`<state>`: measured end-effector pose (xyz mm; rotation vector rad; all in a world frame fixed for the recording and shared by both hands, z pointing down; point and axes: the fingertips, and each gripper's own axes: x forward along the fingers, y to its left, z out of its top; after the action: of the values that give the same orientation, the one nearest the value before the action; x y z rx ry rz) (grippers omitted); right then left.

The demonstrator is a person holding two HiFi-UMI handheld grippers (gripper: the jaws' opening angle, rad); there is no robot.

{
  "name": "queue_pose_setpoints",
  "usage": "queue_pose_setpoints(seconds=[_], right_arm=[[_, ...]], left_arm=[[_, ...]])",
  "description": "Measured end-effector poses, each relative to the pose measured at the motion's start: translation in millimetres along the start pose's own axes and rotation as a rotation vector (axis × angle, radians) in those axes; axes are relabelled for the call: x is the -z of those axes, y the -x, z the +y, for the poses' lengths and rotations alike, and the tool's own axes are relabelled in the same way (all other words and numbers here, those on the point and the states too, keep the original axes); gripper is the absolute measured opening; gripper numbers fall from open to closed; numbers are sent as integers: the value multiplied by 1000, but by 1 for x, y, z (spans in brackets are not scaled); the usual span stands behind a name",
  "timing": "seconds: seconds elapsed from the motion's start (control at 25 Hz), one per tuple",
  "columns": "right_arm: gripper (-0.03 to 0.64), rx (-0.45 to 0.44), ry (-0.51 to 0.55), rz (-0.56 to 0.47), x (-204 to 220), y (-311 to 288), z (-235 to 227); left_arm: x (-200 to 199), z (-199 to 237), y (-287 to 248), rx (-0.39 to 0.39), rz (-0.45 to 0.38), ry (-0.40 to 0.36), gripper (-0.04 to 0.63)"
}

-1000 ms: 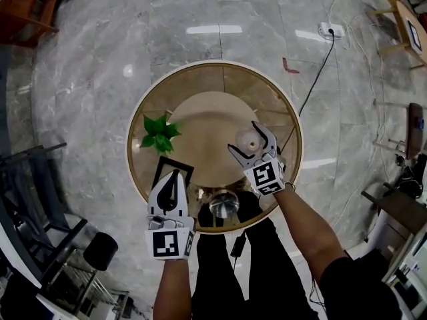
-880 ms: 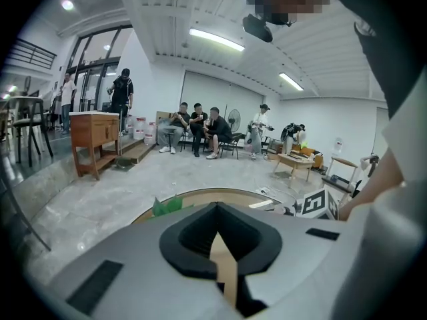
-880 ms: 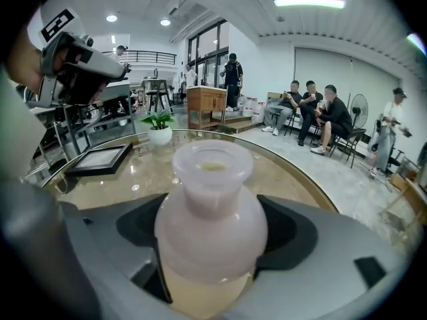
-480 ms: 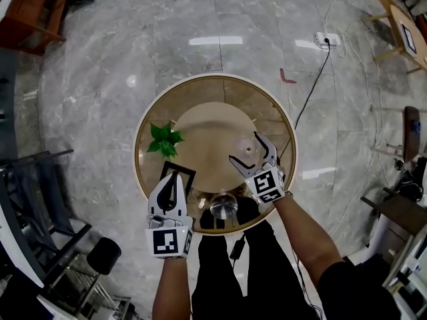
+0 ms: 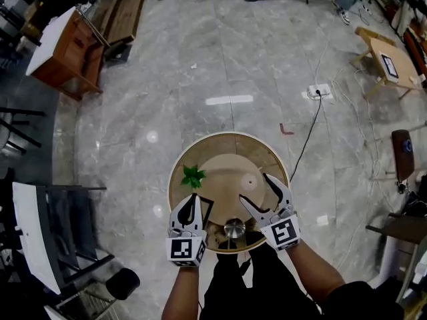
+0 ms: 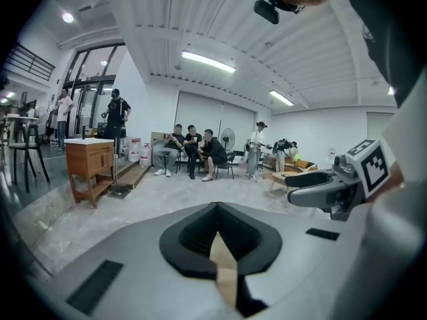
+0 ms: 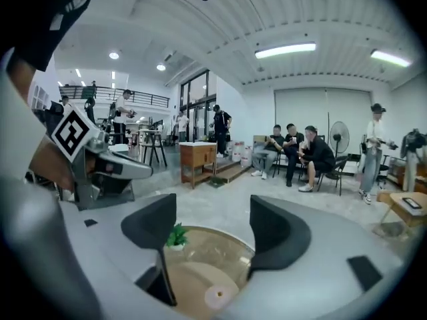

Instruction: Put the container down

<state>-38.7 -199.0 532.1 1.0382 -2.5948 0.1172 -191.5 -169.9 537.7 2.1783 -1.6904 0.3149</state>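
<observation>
The container (image 5: pixel 250 179), a small round white pot, stands on the beige inner disc of the round glass-topped table (image 5: pixel 220 142); in the right gripper view the container (image 7: pixel 219 296) sits low, below the jaws. My right gripper (image 5: pixel 255 189) hovers just nearer than it, apart from it, its jaws wide and closing with nothing between them. The same jaws (image 7: pixel 213 229) frame only the table (image 7: pixel 223 249). My left gripper (image 5: pixel 191 200) is shut and empty over the table's near left; its pads (image 6: pixel 217 239) meet.
A small green plant (image 5: pixel 193 176) stands left on the table, a black frame (image 5: pixel 207 209) and a clear glass (image 5: pixel 233 229) by the near edge. Wooden cabinet (image 5: pixel 67 52) far left, power strip with cable (image 5: pixel 319 91) on the floor. Seated people (image 7: pixel 300 152) beyond.
The right gripper has drawn back from around the container toward the table's near edge; the container stays on the table. The head view has risen, so the table looks smaller.
</observation>
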Motion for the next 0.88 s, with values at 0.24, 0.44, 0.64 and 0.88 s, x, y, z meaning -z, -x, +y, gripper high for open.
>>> queue_pose_setpoints(seconds=[0.24, 0.44, 0.64, 0.88], right_arm=[[228, -17, 36, -107, -93, 48, 14], [107, -22, 102, -147, -133, 71, 15], [1, 22, 111, -161, -151, 96, 24], [-2, 29, 137, -191, -169, 104, 28]], left_arm=[[-62, -20, 39, 22, -63, -8, -6], [-93, -23, 61, 20, -94, -37, -6], [-97, -29, 90, 18, -93, -44, -6], [-107, -34, 98, 30, -130, -68, -6]])
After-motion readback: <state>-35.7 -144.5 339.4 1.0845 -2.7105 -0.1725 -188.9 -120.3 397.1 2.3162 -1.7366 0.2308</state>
